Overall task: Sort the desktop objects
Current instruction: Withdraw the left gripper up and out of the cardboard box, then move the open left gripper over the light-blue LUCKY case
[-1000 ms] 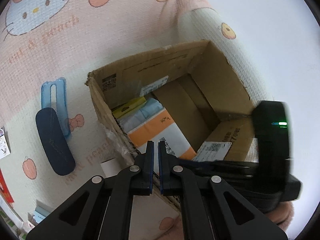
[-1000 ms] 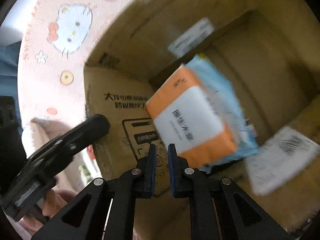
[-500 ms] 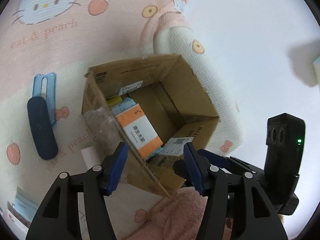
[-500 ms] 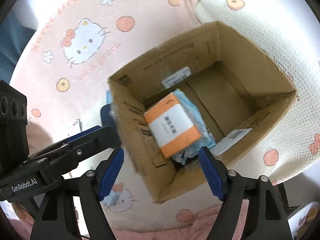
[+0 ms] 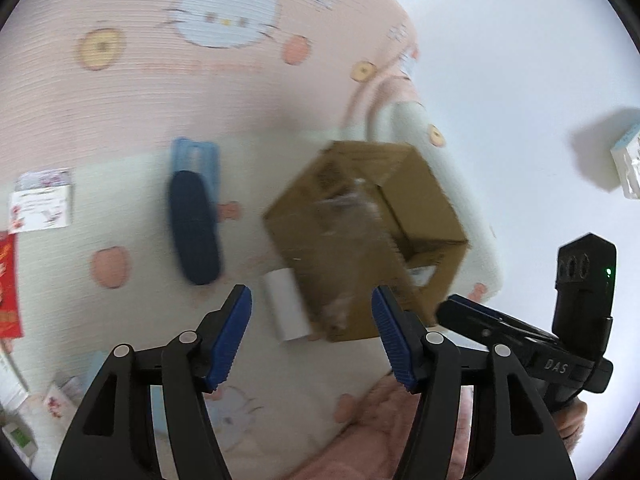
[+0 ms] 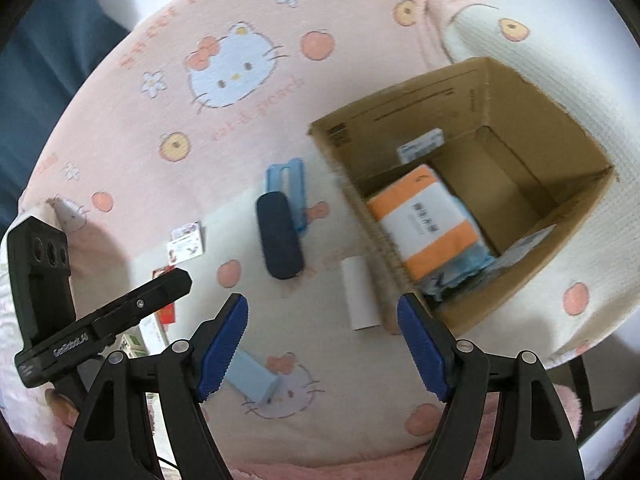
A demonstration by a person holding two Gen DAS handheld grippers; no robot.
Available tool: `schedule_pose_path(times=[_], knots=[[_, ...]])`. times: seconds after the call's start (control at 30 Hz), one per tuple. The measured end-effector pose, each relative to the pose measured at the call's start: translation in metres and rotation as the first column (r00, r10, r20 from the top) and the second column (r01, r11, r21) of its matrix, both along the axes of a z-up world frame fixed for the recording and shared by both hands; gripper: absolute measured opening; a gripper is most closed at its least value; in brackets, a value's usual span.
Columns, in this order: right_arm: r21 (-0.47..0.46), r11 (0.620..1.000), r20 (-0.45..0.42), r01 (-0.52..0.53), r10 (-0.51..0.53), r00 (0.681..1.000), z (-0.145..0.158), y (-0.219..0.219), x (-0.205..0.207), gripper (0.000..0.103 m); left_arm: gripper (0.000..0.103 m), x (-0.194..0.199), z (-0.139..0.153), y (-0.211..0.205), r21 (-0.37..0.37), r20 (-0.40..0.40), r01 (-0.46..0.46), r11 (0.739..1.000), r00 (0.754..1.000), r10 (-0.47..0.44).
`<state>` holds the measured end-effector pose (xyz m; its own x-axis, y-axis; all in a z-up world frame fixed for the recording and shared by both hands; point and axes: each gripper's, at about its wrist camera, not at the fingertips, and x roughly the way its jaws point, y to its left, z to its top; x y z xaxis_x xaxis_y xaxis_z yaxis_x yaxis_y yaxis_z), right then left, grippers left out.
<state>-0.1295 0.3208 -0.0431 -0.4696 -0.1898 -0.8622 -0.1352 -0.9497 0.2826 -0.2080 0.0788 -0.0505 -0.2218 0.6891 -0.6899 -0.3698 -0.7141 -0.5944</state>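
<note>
Hovering over blanket: left gripper (image 5: 311, 334) jaws opening, empty; right gripper (image 6: 321, 346) wide, empty; orange packet (image 6: 426, 226) inside cardboard box (image 6: 516, 108).

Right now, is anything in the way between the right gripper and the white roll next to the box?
Nothing visible. The open right gripper hangs above the white roll, which lies beside the box.

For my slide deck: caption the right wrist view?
Open right gripper above a blanket, cardboard box holding an orange tissue pack.
</note>
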Motion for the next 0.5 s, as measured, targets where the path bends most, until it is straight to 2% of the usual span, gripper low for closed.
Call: schedule_pose_path(times=[0.07, 0.3, 0.43, 0.5], knots=[[0.002, 1.0, -0.022, -0.009, 0.009, 1.0, -0.004, -0.011, 0.003, 0.076, 0.067, -0.002, -0.006, -0.015, -0.005, 0.0, -0.028, 1.0, 1.0, 0.028], [-0.031, 0.997, -0.121, -0.065, 0.061, 0.991, -0.023, -0.039, 0.012, 0.076, 0.067, -0.004, -0.024, -0.03, -0.003, 0.007, -0.045, 0.999, 0.999, 0.045], [-0.03, 0.997, -0.164, -0.071, 0.065, 0.984, -0.04, -0.049, 0.019, 0.076, 0.067, 0.004, -0.04, -0.031, -0.014, 0.017, -0.021, 1.0, 1.0, 0.021], [-0.063, 0.995, -0.169, -0.071, 0.059, 0.984, -0.055, -0.049, 0.021, 0.076, 0.067, 0.009, -0.049, -0.028, -0.029, 0.013, 0.004, 1.0, 1.0, -0.004]])
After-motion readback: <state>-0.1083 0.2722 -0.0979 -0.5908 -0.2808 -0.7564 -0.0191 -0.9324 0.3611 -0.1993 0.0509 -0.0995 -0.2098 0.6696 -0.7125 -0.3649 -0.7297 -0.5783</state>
